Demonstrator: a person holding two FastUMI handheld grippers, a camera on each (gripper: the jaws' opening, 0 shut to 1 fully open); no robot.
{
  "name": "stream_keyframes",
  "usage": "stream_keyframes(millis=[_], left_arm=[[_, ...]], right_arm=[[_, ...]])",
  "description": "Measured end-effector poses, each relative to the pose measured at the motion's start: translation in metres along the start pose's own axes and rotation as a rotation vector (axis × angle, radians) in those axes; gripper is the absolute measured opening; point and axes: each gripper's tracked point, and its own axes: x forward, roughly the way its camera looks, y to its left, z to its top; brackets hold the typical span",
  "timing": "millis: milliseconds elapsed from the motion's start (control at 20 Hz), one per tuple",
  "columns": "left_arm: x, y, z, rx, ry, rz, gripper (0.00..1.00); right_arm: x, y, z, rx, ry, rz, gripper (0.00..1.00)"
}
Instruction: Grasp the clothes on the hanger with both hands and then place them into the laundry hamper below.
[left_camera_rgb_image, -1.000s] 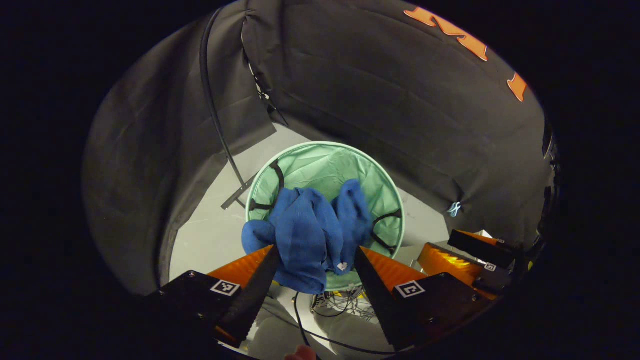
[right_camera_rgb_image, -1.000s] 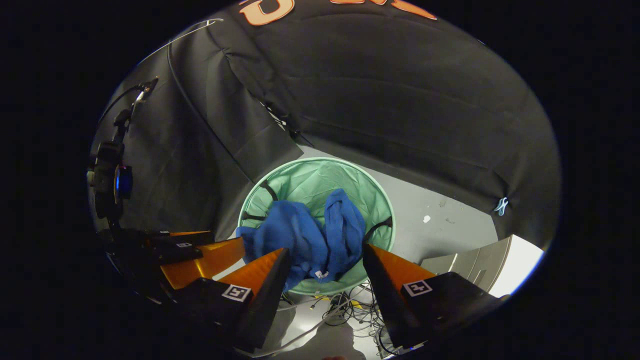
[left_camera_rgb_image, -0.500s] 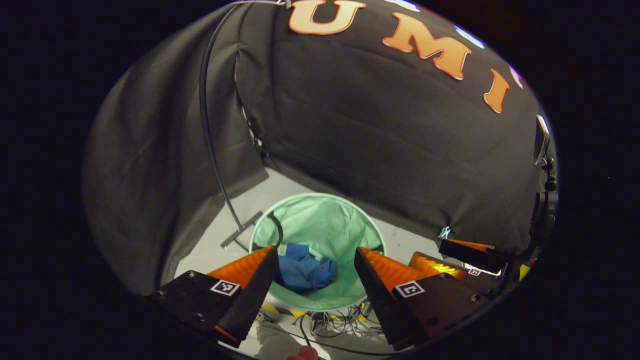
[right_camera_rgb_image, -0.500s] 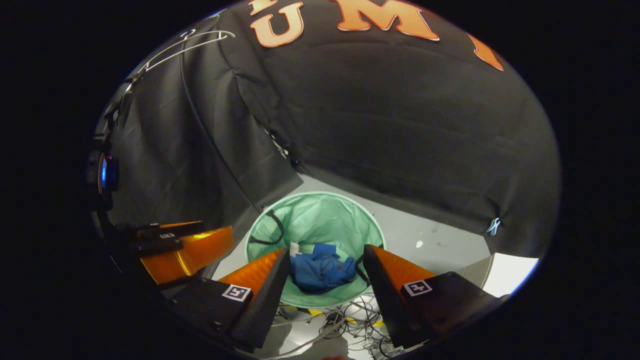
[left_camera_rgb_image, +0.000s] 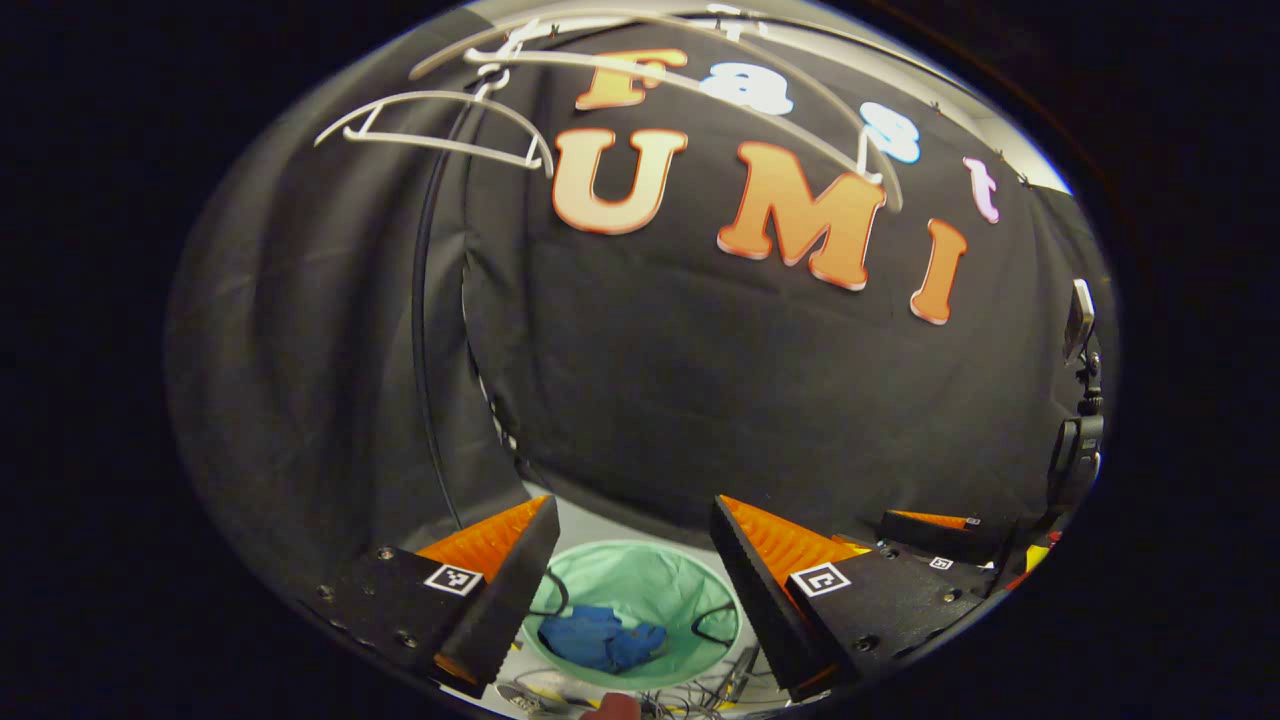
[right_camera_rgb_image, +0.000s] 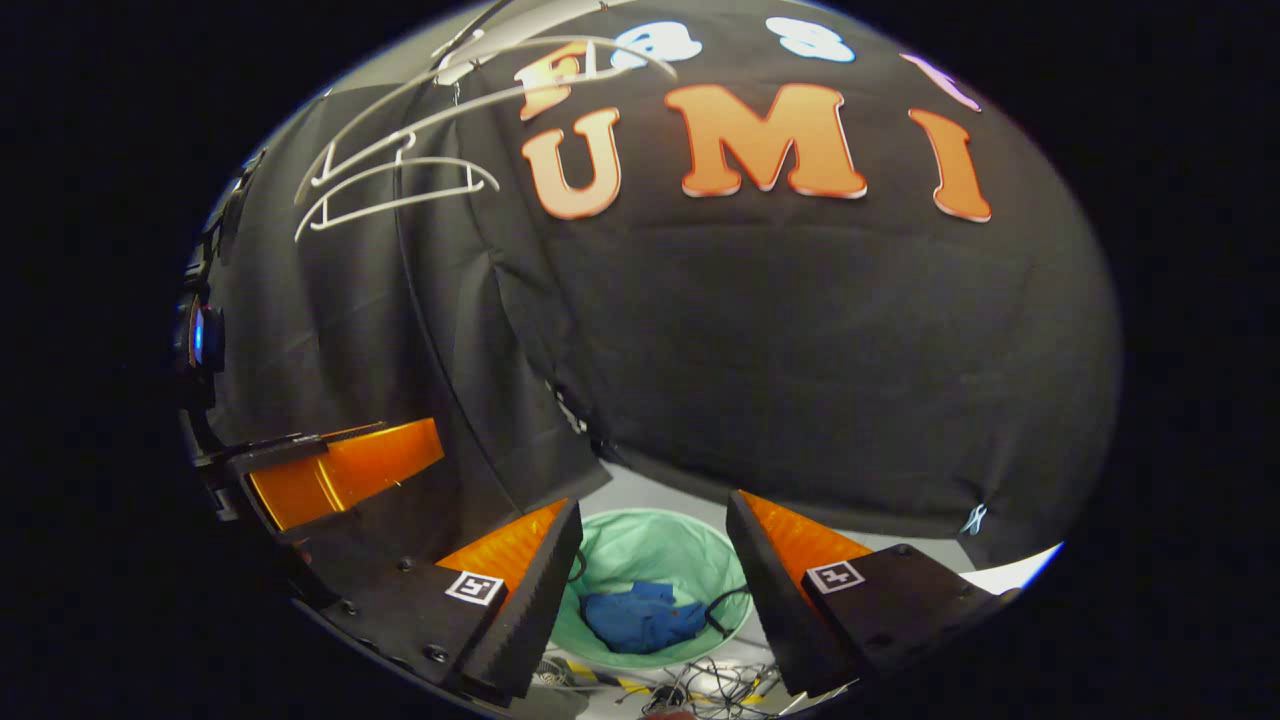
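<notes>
The blue garment (left_camera_rgb_image: 598, 638) is lying crumpled in the bottom of the mint-green laundry hamper (left_camera_rgb_image: 640, 585), which is standing on the pale floor (right_camera_rgb_image: 655, 493) below both claws. The left claw (left_camera_rgb_image: 632, 520) is hanging above the hamper with its fingers spread and nothing between them. The right claw (right_camera_rgb_image: 655, 520) is doing the same, spread wide and gripping nothing. In the right gripper view the left claw is also showing off to the side as an orange wedge. White hangers (left_camera_rgb_image: 440, 125) are hanging bare near the top of the booth wall.

By the look of it the task is essentially done, so little is at risk. A loose tangle of cables (right_camera_rgb_image: 700, 685) is lying on the floor just beside the hamper (a careless step could snag them and tip the light hamper over).

As for writing, each claw finger is carrying a small square black-and-white marker (left_camera_rgb_image: 452, 578), a pattern rather than readable text. No brand or label can be read on the garment or hamper.
</notes>
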Motion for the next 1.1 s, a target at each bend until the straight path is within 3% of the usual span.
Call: stream_keyframes(millis=[250,550,600,700,750,800,850,950,1000,1100], left_arm=[[-0.017,-0.005,0.066,0.021,-0.238,-0.002,0.95],[-0.031,-0.014,0.109,-0.052,-0.37,0.003,0.92],[-0.036,-0.015,0.117,-0.059,-0.386,0.005,0.92],[-0.05,-0.015,0.13,-0.07,-0.419,0.006,0.96],[-0.055,-0.015,0.136,-0.07,-0.429,0.007,0.98],[-0.058,-0.015,0.139,-0.066,-0.437,0.013,0.92],[-0.063,-0.013,0.142,-0.061,-0.444,0.019,0.92],[-0.071,-0.012,0.148,-0.054,-0.46,0.031,0.92],[-0.073,-0.01,0.151,-0.054,-0.472,0.036,0.92],[-0.08,-0.009,0.158,-0.055,-0.494,0.042,0.92]], right_arm=[[-0.057,0.016,0.09,0.071,-0.181,0.038,0.94],[-0.114,0.004,0.161,0.046,-0.375,0.035,0.94],[-0.121,0.004,0.167,0.042,-0.399,0.032,0.83],[-0.137,0.004,0.181,0.038,-0.439,0.036,0.83],[-0.143,0.004,0.188,0.033,-0.459,0.038,0.94],[-0.149,0.004,0.193,0.026,-0.474,0.037,0.92],[-0.154,0.002,0.198,0.02,-0.486,0.034,1.0],[-0.161,0.0,0.204,0.017,-0.505,0.029,1.0],[-0.161,0.005,0.205,0.014,-0.515,0.028,0.94],[-0.166,0.002,0.208,-0.006,-0.532,0.012,0.98]])
